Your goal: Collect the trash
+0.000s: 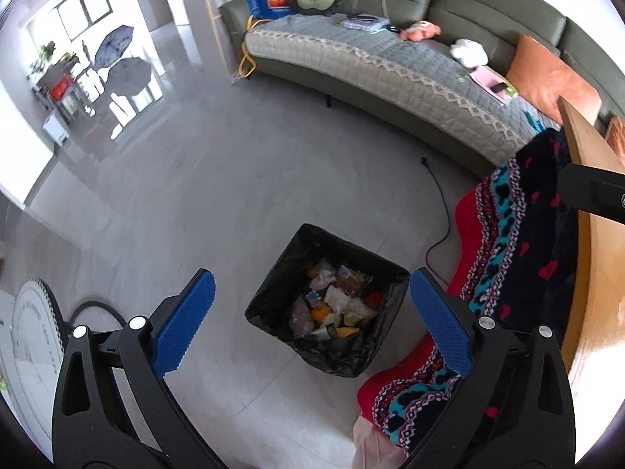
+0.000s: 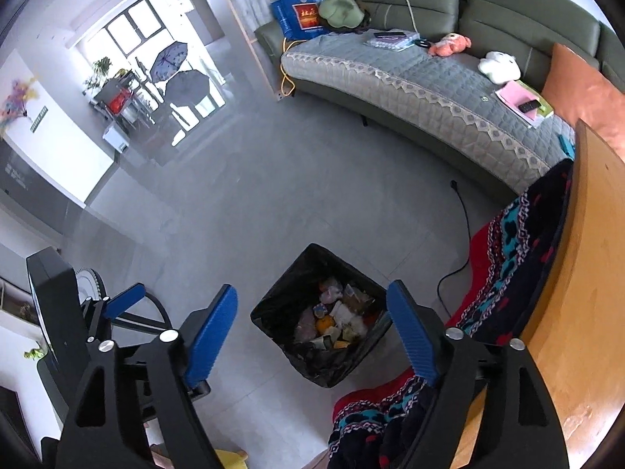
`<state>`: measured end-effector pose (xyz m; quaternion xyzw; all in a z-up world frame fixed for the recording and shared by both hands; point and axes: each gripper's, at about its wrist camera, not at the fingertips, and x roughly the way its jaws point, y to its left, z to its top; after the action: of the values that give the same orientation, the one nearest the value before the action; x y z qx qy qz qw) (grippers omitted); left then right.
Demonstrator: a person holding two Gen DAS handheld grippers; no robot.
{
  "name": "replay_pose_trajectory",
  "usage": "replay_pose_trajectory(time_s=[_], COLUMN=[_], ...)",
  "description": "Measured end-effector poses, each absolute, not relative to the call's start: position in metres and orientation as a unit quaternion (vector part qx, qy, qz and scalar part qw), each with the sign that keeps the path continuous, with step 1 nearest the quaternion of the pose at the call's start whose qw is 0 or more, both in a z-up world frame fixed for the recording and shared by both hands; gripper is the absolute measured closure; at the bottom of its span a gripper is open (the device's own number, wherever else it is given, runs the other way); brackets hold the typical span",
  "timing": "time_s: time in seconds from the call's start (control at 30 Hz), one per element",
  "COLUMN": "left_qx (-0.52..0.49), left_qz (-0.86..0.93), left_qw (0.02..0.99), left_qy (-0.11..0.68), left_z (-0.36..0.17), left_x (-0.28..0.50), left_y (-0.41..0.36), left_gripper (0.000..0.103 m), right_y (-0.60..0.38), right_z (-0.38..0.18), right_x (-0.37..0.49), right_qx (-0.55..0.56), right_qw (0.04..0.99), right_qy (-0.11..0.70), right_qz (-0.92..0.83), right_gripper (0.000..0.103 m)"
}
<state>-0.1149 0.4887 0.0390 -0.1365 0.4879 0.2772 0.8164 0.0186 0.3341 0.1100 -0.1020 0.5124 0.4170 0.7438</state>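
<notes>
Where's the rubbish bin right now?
In both wrist views the black-lined bin stands on the grey floor, low in the middle, just left of the patterned blanket hanging off the wooden table.

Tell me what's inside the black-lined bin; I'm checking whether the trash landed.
The bin holds mixed trash: crumpled wrappers, plastic packets, orange scraps. Anything beneath that top layer is covered.

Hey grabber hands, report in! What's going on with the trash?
Left gripper open, empty. Right gripper open, empty. Trash bin below, holds rubbish. Patterned blanket beside it, not blocking.
</notes>
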Motion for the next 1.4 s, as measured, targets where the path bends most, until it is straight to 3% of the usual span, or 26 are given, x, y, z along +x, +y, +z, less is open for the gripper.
replay_pose_trajectory(time_s=[0.1,0.63,1.4], left_qx=[-0.122,-0.051,0.029], left_qz=[0.264,0.151,-0.011], left_qw=[0.825,0.872,0.88], left_qy=[0.485,0.463,0.473], left_z=[0.047,0.085,0.055], left_x=[-0.107,-0.044,0.019], left_y=[0.471,0.334,0.098], left_gripper=[0.006,0.006,0.006], right_y=[0.314,0.158,-0.113], right_z=[0.119,0.15,0.09], right_x=[0.021,0.054,0.061], right_qx=[-0.099,-0.043,0.036], right_qw=[0.756,0.821,0.865], right_qy=[0.501,0.468,0.479], right_qz=[0.409,0.324,0.144], right_gripper=[0.015,0.013,0.013])
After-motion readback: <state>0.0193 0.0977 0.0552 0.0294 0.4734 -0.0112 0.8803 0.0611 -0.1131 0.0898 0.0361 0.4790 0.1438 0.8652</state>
